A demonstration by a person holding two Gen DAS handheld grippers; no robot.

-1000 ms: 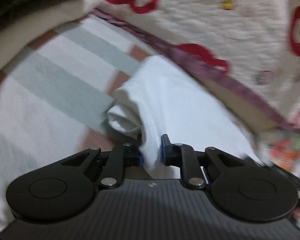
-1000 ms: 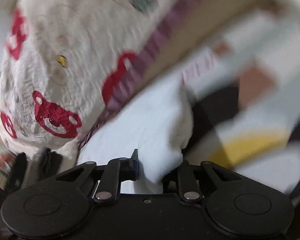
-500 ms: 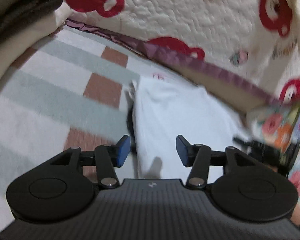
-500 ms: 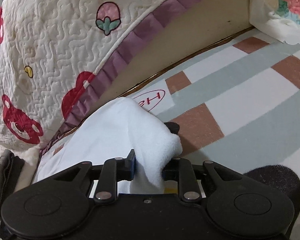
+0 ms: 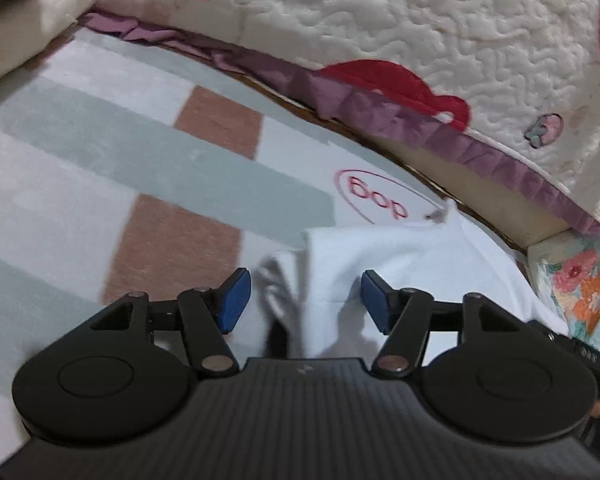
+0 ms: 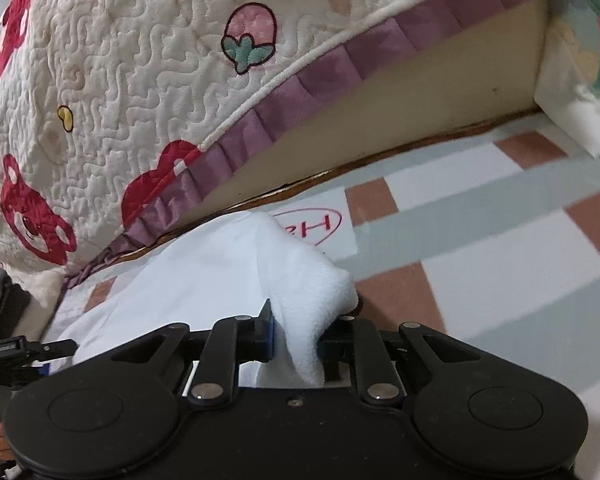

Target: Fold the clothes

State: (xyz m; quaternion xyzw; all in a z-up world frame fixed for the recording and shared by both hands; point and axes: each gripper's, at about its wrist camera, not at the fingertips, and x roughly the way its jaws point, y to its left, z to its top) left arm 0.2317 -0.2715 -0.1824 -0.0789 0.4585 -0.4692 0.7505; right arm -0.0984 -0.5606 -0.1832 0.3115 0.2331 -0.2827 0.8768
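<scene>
Quilt [image 6: 132,92] beside checked mat [image 5: 100,184], left claw [image 5: 305,300] wide, right claw [image 6: 296,340] pinching white garment [image 6: 220,264].

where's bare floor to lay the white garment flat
Bare checked mat right of the white garment, out from the quilted cover; also left of it in the left view. Crowded along the purple frill and floral cushion.

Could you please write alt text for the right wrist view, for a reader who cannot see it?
The black right gripper is shut on a bunched fold of the white fleecy garment, which lies on a checked mat of grey-green, white and brown. Behind it hangs a cream quilted bedspread with red bears and a purple frill.
</scene>
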